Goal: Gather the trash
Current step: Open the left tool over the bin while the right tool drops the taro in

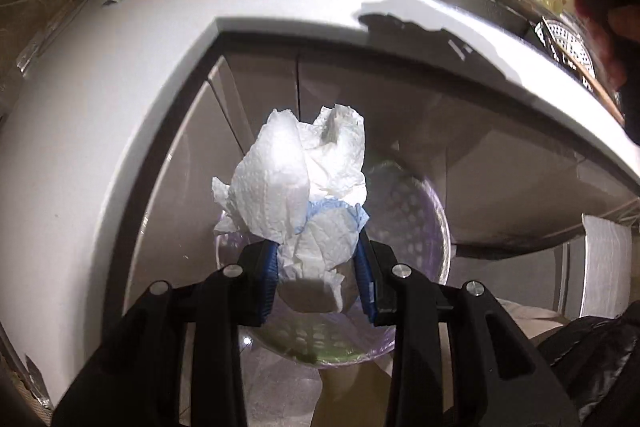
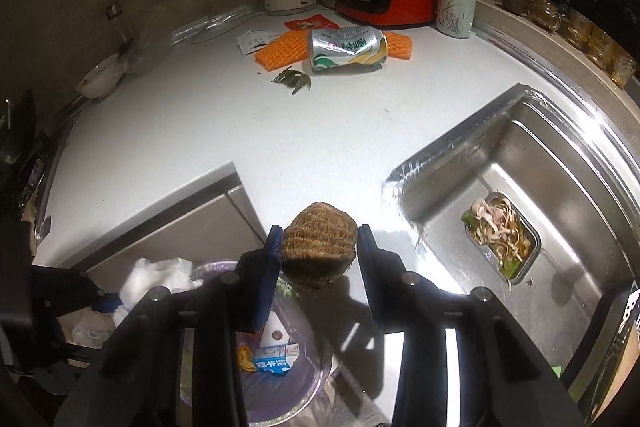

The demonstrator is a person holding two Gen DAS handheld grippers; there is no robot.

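White crumpled paper towel (image 1: 298, 187) sits pinched in the left gripper (image 1: 318, 277) at centre frame, above the bin (image 1: 416, 227). Only the right wrist view shows the right gripper (image 2: 318, 247) clamping a brown husk (image 2: 320, 247), with a crushed can (image 2: 348, 49) on the counter (image 2: 224, 123) at upper centre.

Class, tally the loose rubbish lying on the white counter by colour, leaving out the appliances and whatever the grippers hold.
Orange: 1, foam net
Silver: 1, crushed can
Green: 1, leaf scraps
Red: 1, packet
White: 1, sachet
Total: 5

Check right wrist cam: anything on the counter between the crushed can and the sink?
Nothing much: in the right wrist view the white counter between the crushed can and sink is bare, save one tiny speck.
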